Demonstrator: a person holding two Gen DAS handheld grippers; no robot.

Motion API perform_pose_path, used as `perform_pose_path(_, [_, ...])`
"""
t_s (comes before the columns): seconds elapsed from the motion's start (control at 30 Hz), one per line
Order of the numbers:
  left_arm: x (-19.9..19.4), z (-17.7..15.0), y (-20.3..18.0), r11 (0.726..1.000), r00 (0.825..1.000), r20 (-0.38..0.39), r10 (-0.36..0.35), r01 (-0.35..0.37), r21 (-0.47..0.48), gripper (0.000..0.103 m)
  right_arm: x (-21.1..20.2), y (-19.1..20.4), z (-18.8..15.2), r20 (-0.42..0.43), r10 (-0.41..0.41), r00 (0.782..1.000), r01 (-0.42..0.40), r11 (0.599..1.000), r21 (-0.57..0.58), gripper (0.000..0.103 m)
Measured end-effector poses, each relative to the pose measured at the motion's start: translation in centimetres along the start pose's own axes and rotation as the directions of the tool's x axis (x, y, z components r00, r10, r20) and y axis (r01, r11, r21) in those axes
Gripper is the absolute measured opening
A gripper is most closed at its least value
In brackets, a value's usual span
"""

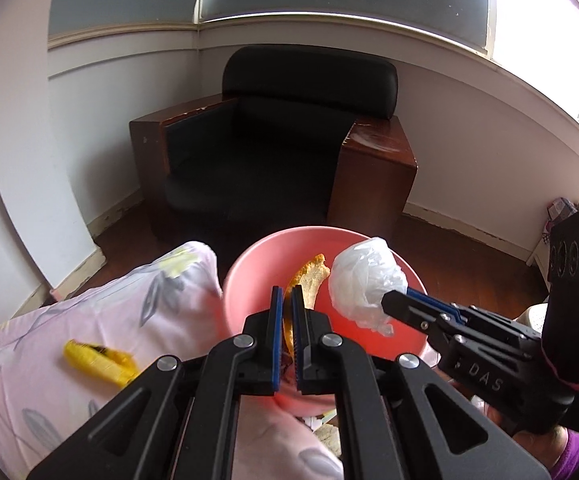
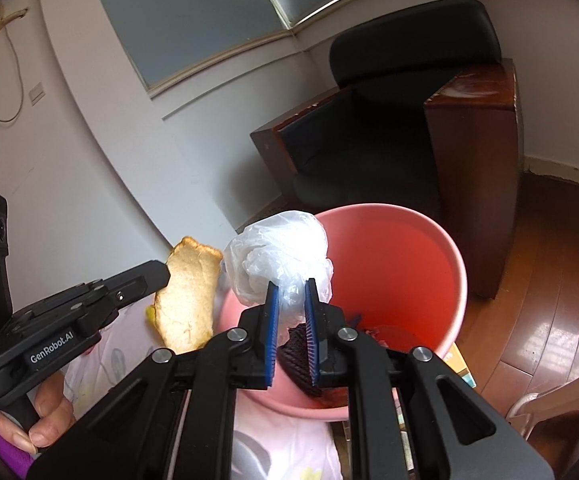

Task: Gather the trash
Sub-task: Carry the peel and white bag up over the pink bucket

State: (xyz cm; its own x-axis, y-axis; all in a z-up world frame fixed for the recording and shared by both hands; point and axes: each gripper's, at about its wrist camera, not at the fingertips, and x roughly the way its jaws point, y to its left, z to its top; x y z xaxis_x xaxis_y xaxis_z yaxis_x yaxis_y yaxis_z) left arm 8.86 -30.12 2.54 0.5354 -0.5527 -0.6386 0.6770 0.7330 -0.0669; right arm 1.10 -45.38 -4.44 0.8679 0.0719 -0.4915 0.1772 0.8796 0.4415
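Peel [image 1: 307, 284], bag [image 1: 363, 280] above bin [image 1: 245, 276], seemingly

peel [image 1: 309, 284] yellow, upright | bag [image 1: 363, 280] white, crumpled | both above pink bin [image 1: 245, 276]

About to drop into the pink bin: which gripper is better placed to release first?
Probably right: the right gripper holds the plastic bag at the pink bin mouth, while the left gripper's peel looks outside its rim.

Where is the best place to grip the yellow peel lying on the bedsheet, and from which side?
Judging by the left wrist view, grip the yellow peel across its narrow middle, coming from above. It lies flat and elongated on the floral bedsheet, so closing across the short width should hold it best.
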Motion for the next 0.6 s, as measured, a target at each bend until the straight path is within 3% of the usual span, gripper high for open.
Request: perform_pose_path(0.6, [5.8, -0.1, -0.3, 1.000, 0.996, -0.094, 0.010, -0.010, 0.003, 0.004, 2.6, -2.0, -0.3, -0.058, -0.038, 0.998, 0.039, 0.999, 0.017, 0.013])
